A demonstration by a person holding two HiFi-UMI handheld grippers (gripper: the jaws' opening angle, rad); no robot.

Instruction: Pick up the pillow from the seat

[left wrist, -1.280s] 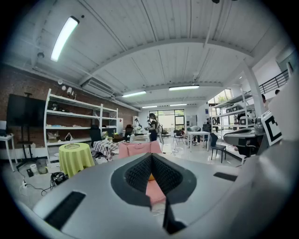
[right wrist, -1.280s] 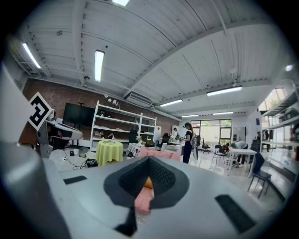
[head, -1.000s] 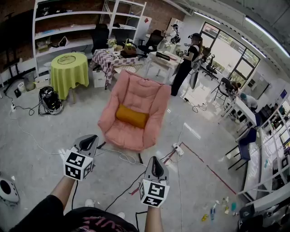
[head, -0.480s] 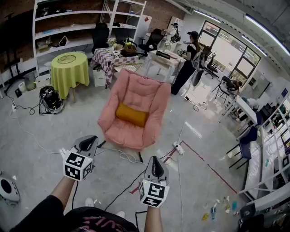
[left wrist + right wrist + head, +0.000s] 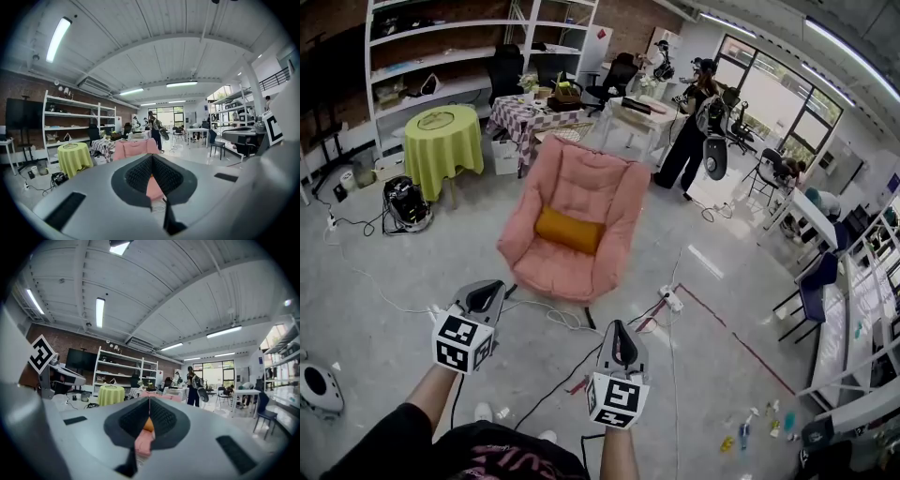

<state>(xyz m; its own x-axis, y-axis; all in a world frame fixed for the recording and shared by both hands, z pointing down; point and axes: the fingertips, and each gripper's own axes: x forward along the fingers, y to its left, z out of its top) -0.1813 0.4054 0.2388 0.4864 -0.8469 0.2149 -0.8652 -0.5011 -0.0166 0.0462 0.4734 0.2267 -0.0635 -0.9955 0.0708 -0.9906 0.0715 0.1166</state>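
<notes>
Both forearms reach out level and side by side, aimed at the pink armchair (image 5: 586, 183). The left gripper (image 5: 485, 292) hangs short of the armchair's front left corner, jaws pressed together on nothing. The right gripper (image 5: 619, 334) sits a touch further back from the armchair's front edge, its jaws closed and empty too, marker cube facing up. The orange pillow (image 5: 569, 230) lies across the armchair's seat against the backrest, well apart from both grippers.
</notes>
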